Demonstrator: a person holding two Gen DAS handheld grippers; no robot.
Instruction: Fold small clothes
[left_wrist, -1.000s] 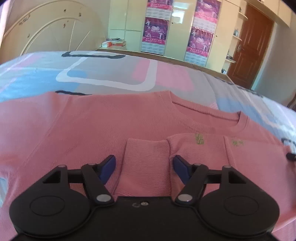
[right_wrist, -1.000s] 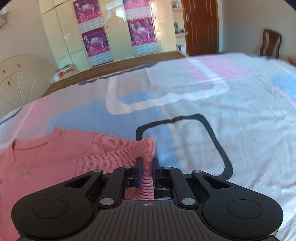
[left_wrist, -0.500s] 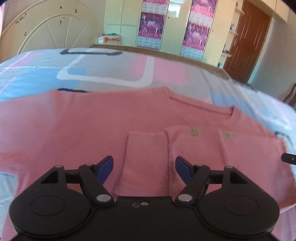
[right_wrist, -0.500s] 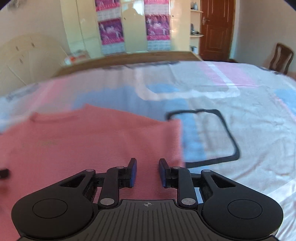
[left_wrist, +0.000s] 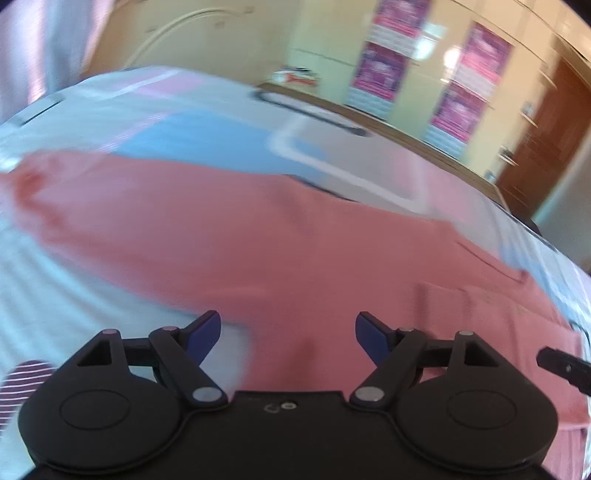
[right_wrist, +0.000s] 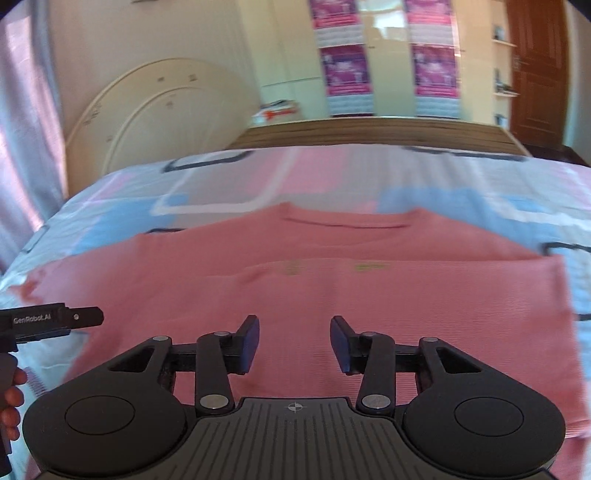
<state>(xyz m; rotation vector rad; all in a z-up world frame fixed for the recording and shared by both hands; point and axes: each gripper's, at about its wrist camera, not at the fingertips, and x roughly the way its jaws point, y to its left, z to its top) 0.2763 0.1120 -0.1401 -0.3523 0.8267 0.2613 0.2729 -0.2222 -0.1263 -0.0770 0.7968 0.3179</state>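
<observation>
Left wrist view: left gripper (left_wrist: 288, 334) is standing wide open over the pink sweater (left_wrist: 258, 236), nothing between the blue pads. A second ago the folded-in sleeve cuff sat right between its fingers; now that cuff is off to the right and the frame is smearing — the jaws have just been opening a bit further and the view is sliding toward the sweater's left side, over the patterned bedsheet (left_wrist: 92, 280). Right gripper's tip (left_wrist: 561, 365) is poking in at the right edge.

Right wrist view: right gripper (right_wrist: 294, 341) is partly open and empty. It was pinched on the sleeve edge a second ago — jaws have just been opening and the cloth is released. Sweater (right_wrist: 332, 295) is lying flat on the bedsheet (right_wrist: 498, 192), neckline far side, right sleeve already folded across the chest.

Judgement: sleeve fold on this side looks done; left side is likely next.
</observation>
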